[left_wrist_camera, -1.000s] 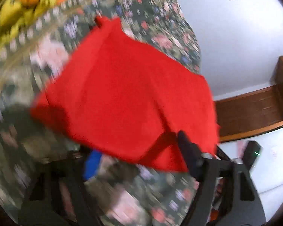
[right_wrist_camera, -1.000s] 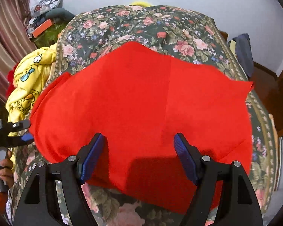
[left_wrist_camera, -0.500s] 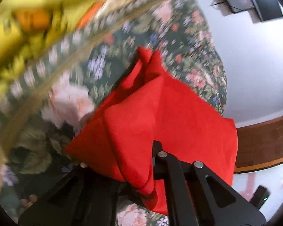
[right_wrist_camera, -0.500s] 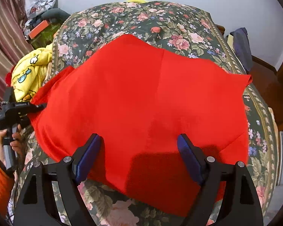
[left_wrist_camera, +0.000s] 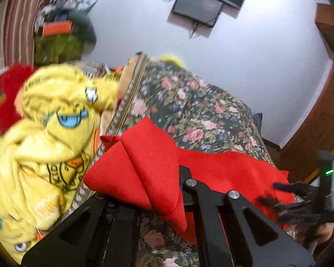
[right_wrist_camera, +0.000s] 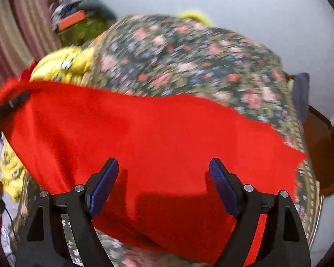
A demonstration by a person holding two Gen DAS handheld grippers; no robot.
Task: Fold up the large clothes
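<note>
My left tongs (left_wrist_camera: pixel 160 191) are clamped on a bunched corner of the red cloth (right_wrist_camera: pixel 158 146), raised above the flowered bedspread (right_wrist_camera: pixel 189 53); the rest drapes across it. My right tongs (right_wrist_camera: pixel 162 187) gape wide over the cloth, gripping nothing

Plain red garment (right_wrist_camera: pixel 158 138); dark green bedspread (left_wrist_camera: pixel 196 113), pink floral; yellow cartoon-print cloth (left_wrist_camera: pixel 44 138); striped curtain (left_wrist_camera: pixel 11 22)

The red cloth (right_wrist_camera: pixel 158 146) was plain and bright, spread across the flowered bedspread (right_wrist_camera: pixel 189 51). Its left corner (left_wrist_camera: pixel 144 166) was bunched into thick folds and lifted off the bed, while the rest lay stretched, sloping toward the right edge.
</note>
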